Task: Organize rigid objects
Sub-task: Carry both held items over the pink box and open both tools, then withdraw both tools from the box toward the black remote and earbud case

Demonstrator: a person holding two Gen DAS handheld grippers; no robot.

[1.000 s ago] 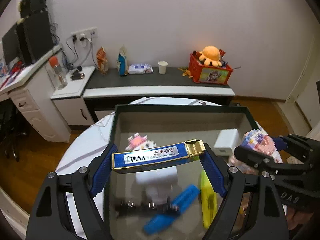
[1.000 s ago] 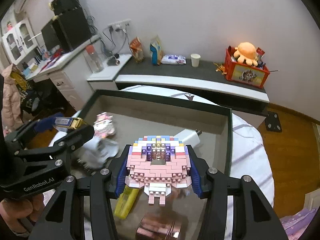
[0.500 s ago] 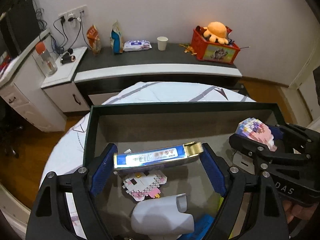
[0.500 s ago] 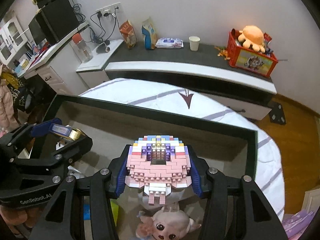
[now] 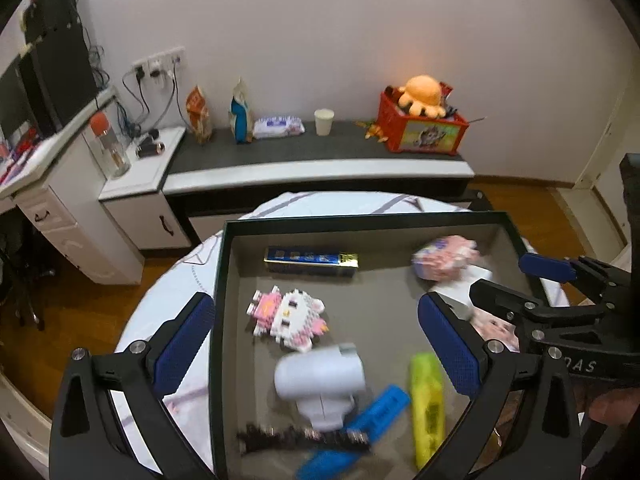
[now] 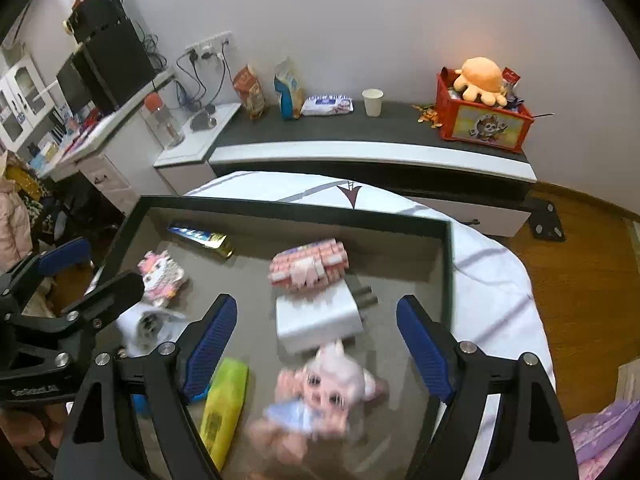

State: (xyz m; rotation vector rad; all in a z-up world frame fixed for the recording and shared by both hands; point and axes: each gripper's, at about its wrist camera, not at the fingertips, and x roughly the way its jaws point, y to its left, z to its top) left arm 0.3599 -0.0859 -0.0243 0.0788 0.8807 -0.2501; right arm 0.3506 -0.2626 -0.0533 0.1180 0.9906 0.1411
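A dark-rimmed box (image 5: 360, 220) (image 6: 288, 210) stands on the round white table. In it lie a blue and gold bar (image 5: 311, 259) (image 6: 202, 238) by the far wall, a pink brick figure (image 5: 446, 258) (image 6: 308, 264), a pink and white brick cat (image 5: 288, 318) (image 6: 162, 274), a white charger (image 6: 318, 322), a doll (image 6: 320, 396), a yellow marker (image 5: 428, 400) (image 6: 224, 404) and a white device (image 5: 320, 376). My left gripper (image 5: 316, 348) is open and empty above the box. My right gripper (image 6: 316, 348) is open and empty above the charger and doll.
A blue clip (image 5: 360, 428) and a dark hair clip (image 5: 304, 438) lie at the near end of the box. Behind the table stands a low cabinet (image 5: 320, 160) with snack bags, a cup and a red toy crate (image 5: 420, 130). A desk (image 5: 60, 184) stands at left.
Both grippers opened and drew back. The blue and gold bar now lies by the box's far wall, and the pink brick figure lies in the box's right part.
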